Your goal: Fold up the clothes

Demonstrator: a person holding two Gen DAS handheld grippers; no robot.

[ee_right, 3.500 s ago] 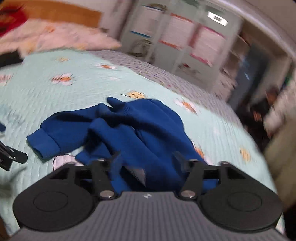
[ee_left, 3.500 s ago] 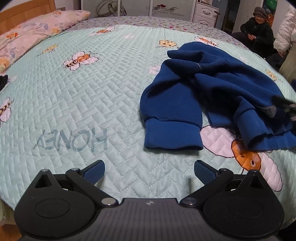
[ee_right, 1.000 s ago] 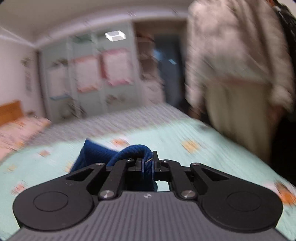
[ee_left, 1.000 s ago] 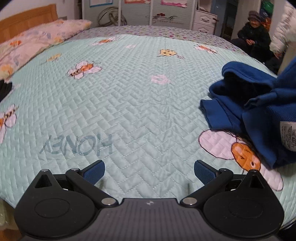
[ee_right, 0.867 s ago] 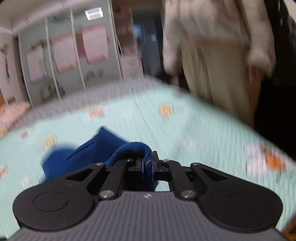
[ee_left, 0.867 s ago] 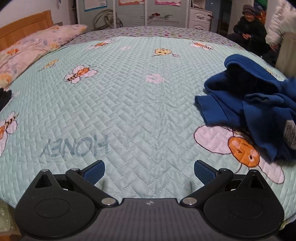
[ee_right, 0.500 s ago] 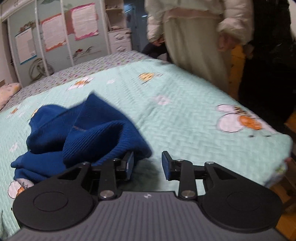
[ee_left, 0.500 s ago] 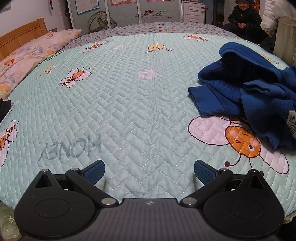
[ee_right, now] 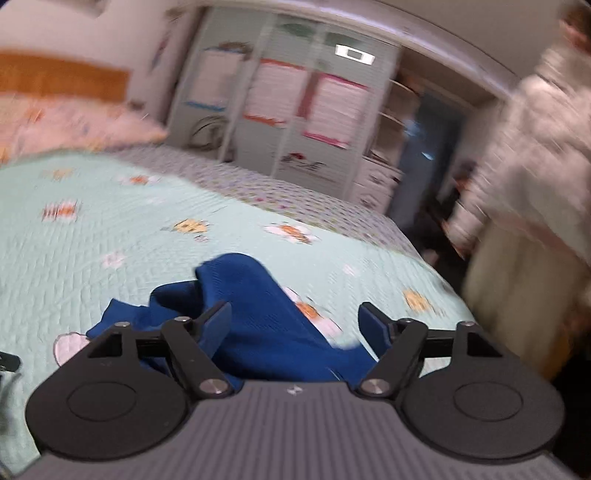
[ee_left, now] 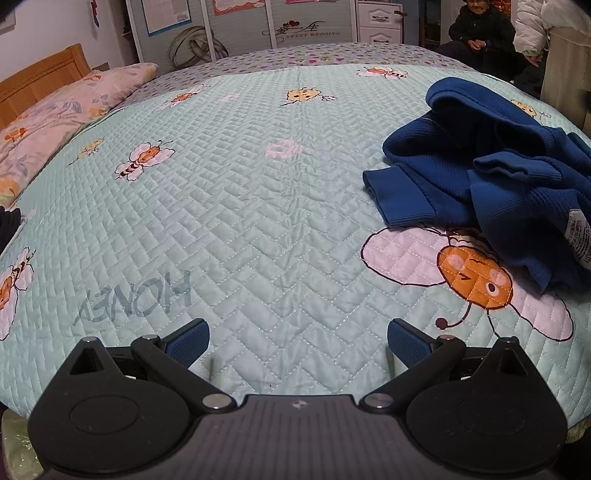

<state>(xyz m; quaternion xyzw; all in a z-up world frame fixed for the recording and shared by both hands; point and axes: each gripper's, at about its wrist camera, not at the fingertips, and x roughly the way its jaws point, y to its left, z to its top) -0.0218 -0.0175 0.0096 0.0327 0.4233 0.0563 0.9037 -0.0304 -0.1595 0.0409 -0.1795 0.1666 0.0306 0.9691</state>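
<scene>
A dark blue knit sweater point(ee_left: 480, 166) lies crumpled at the right side of a pale green quilted bed cover point(ee_left: 240, 184), with one cuffed sleeve end toward the middle and a white label at the far right. My left gripper point(ee_left: 297, 338) is open and empty, low over the near edge of the bed, well left of the sweater. In the blurred right wrist view the sweater point(ee_right: 255, 317) lies just in front of my right gripper point(ee_right: 295, 325), which is open, with blue cloth between and under its fingers but not clamped.
A floral pillow point(ee_left: 55, 114) and wooden headboard point(ee_left: 40, 81) are at the left. Wardrobes point(ee_left: 258, 22) stand behind the bed. A seated person point(ee_left: 480, 33) and a standing person in a pale coat point(ee_right: 532, 206) are by the right edge.
My right gripper, shut on the sweater a second ago after dragging it right, has opened wide and let it drop on the bed. It has also swung to face back across the bed.
</scene>
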